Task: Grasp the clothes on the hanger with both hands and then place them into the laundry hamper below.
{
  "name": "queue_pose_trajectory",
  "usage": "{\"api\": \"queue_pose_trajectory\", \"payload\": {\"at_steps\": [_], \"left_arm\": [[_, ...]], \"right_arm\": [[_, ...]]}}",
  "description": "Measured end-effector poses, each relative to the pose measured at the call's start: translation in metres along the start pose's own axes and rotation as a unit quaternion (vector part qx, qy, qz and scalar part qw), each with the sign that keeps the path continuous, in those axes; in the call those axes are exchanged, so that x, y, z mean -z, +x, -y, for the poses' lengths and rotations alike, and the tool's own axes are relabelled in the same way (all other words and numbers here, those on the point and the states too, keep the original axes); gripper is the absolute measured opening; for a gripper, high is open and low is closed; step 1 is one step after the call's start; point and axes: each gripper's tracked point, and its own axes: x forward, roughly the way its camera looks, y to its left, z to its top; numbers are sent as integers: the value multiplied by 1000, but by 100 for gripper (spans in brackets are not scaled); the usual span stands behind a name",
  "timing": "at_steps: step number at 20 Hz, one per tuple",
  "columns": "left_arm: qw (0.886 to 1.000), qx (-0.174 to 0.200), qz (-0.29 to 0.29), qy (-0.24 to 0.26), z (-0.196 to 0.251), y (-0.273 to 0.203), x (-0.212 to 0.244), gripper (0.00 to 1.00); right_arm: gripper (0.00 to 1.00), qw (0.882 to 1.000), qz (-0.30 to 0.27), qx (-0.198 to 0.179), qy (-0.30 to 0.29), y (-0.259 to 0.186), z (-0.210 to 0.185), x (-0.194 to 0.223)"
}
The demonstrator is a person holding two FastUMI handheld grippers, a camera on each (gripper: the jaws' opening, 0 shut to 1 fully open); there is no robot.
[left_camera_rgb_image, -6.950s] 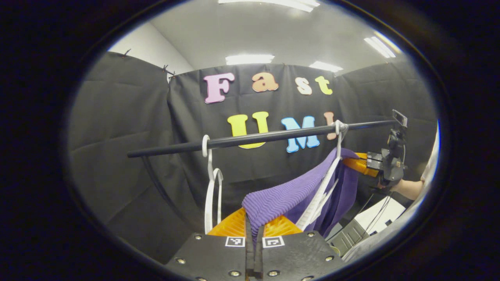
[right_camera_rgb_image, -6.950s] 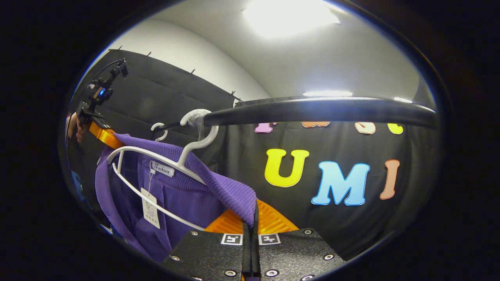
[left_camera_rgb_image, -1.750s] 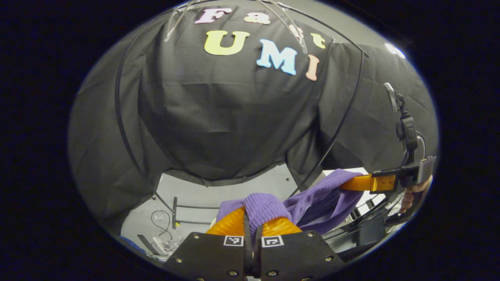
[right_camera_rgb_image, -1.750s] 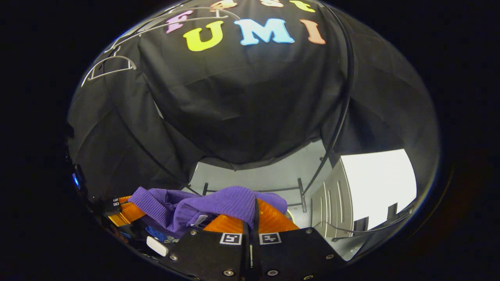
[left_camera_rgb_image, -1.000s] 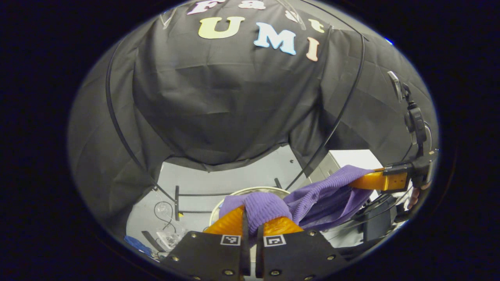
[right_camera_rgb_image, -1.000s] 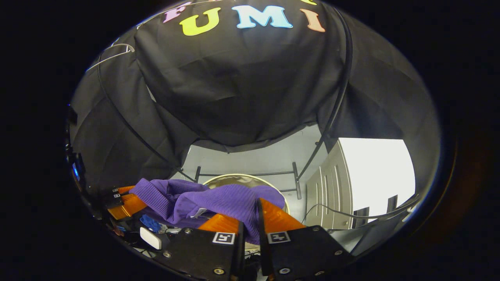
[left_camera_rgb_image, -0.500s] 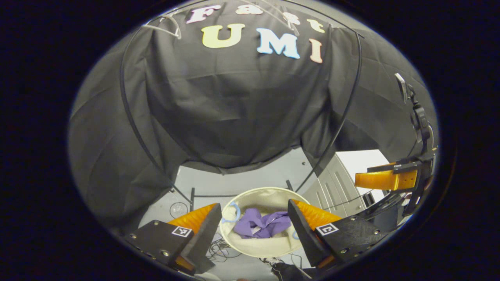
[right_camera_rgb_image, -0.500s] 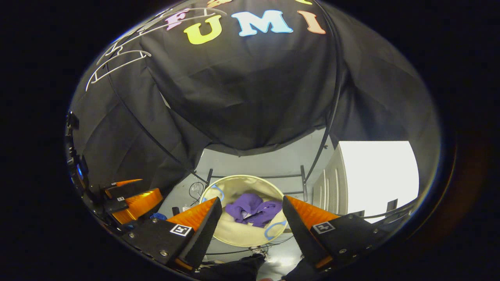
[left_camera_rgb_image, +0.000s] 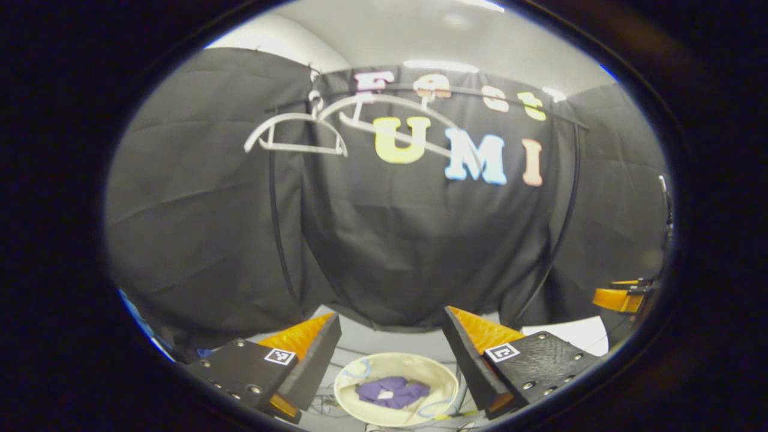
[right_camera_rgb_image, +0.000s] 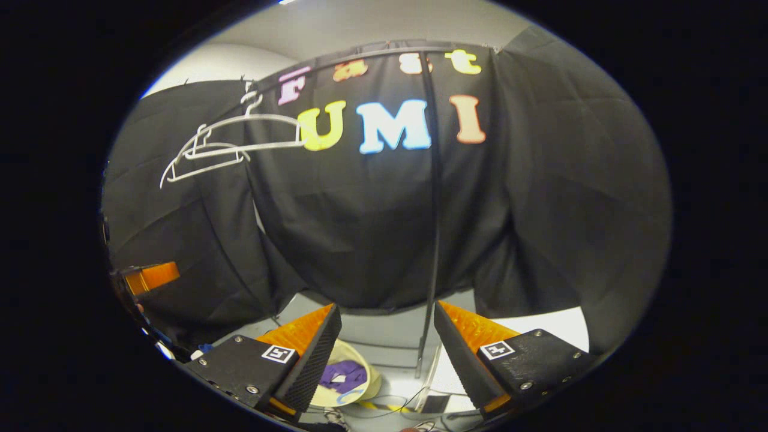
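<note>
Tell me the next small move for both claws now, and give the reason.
Probably just draw both back and stop; nothing seems left to grasp. The crumpled purple ribbed garment already lies inside the round cream fabric hamper on the floor. The left claw and right claw both stand wide open and hold nothing, and the white plastic hangers on the rail are bare.

Left gripper view: laundry hamper [left_camera_rgb_image: 360, 401] on the floor below, between the spread fingers of the left gripper [left_camera_rgb_image: 391, 342]; clothes [left_camera_rgb_image: 393, 391] lie inside it. Two hangers [left_camera_rgb_image: 297, 129] hang side by side on the rail [left_camera_rgb_image: 558, 115] high up, in front of the booth wall. Right gripper [left_camera_rgb_image: 621, 298] at far right. Right gripper view: hamper beside the near-left finger, rack upright [right_camera_rgb_image: 433, 210] behind it, hangers upper left.
</note>
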Motion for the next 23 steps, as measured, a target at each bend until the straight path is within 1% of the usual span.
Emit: {"api": "queue_pose_trajectory", "payload": {"at_steps": [1, 2, 3, 4, 5, 6, 7, 8, 9, 10, 11, 12, 13, 14, 15, 16, 17, 19, 20, 21, 23], "left_arm": [[999, -8, 30, -6, 9, -14, -35, 100], [998, -12, 59, -11, 18, -26, -64, 100], [997, -13, 82, -11, 21, -38, -88, 100], [995, -12, 100, -8, 25, -44, -113, 100], [993, -8, 116, -5, 27, -56, -128, 100], [992, 1, 127, -1, 31, -62, -146, 100], [990, 12, 138, 6, 32, -67, -163, 100], [988, 19, 152, 12, 36, -73, -178, 100], [986, 24, 162, 11, 37, -75, -190, 100], [985, 34, 167, 5, 39, -75, -198, 100], [985, 44, 169, -4, 38, -76, -199, 100], [984, 47, 173, -16, 35, -75, -202, 100], [983, 47, 177, -28, 27, -79, -205, 100], [982, 44, 177, -38, 18, -79, -205, 100], [982, 43, 179, -44, 6, -78, -206, 97], [981, 45, 181, -46, -3, -74, -206, 99], [979, 51, 189, -49, -11, -74, -209, 100], [970, 77, 220, -63, -22, -78, -222, 89], [966, 88, 233, -70, -27, -77, -228, 100], [964, 91, 238, -71, -33, -72, -230, 89], [969, 77, 228, -51, -47, -50, -227, 89]], "right_arm": [[92, 1000, 29, 5, -4, -9, 16, -20], [96, 998, 58, 11, -9, -17, 32, -41], [92, 996, 90, 18, -18, -26, 29, -62], [96, 992, 121, 26, -30, -37, 42, -85], [96, 987, 150, 39, -44, -49, 55, -108], [91, 982, 173, 58, -55, -58, 70, -128], [91, 976, 194, 78, -63, -68, 81, -147], [95, 969, 216, 92, -70, -81, 88, -160], [91, 964, 238, 101, -71, -94, 89, -172], [95, 959, 255, 103, -68, -102, 86, -180], [95, 958, 262, 107, -56, -111, 83, -181], [92, 958, 261, 108, -39, -114, 83, -181], [95, 961, 255, 106, -22, -114, 80, -180], [95, 963, 248, 104, -14, -112, 73, -175], [92, 963, 246, 113, -12, -112, 70, -173], [96, 961, 247, 127, -16, -113, 72, -171], [96, 957, 252, 141, -22, -113, 71, -172], [95, 953, 258, 153, -28, -116, 60, -172], [95, 952, 264, 155, -28, -117, 52, -174], [95, 950, 269, 158, -27, -121, 45, -174], [95, 948, 274, 161, -22, -121, 30, -175]]}}
